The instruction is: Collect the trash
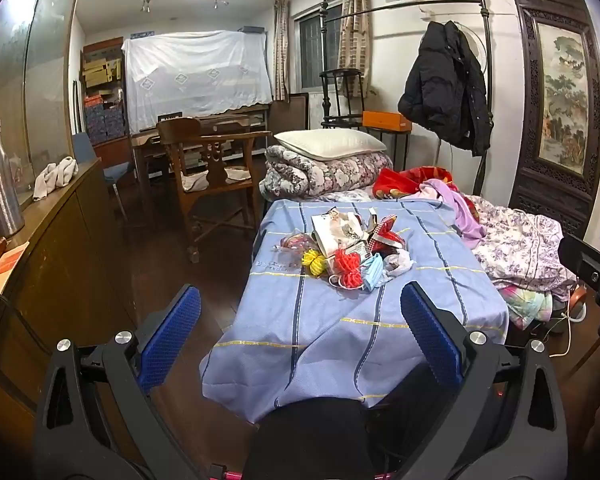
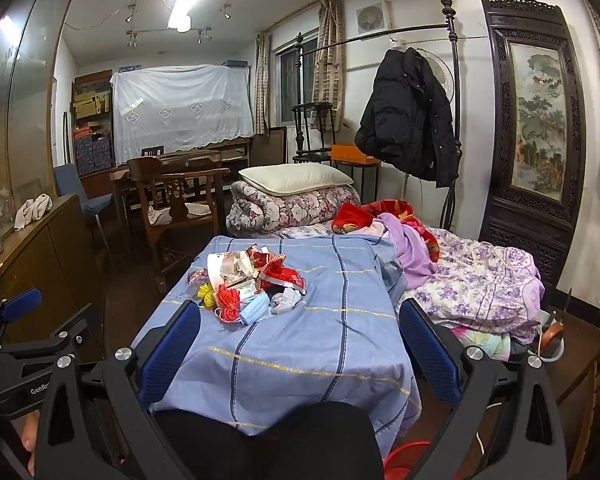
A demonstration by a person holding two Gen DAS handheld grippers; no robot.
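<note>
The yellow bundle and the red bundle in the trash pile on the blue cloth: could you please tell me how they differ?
The yellow bundle is smaller than the red bundle. The yellow bundle sits at the pile's left edge on the blue cloth, whereas the red bundle lies next to the blue face mask. Both look like looped, cord-like material, lie near the front of the pile, and are untouched.

Black jacket (image 2: 410, 116) on bedpost, white pillow (image 2: 296, 178) atop folded floral quilt (image 2: 292, 204)

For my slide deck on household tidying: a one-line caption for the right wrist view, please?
Open right gripper faces a trash pile on the blue striped sheet, nothing grasped.
</note>
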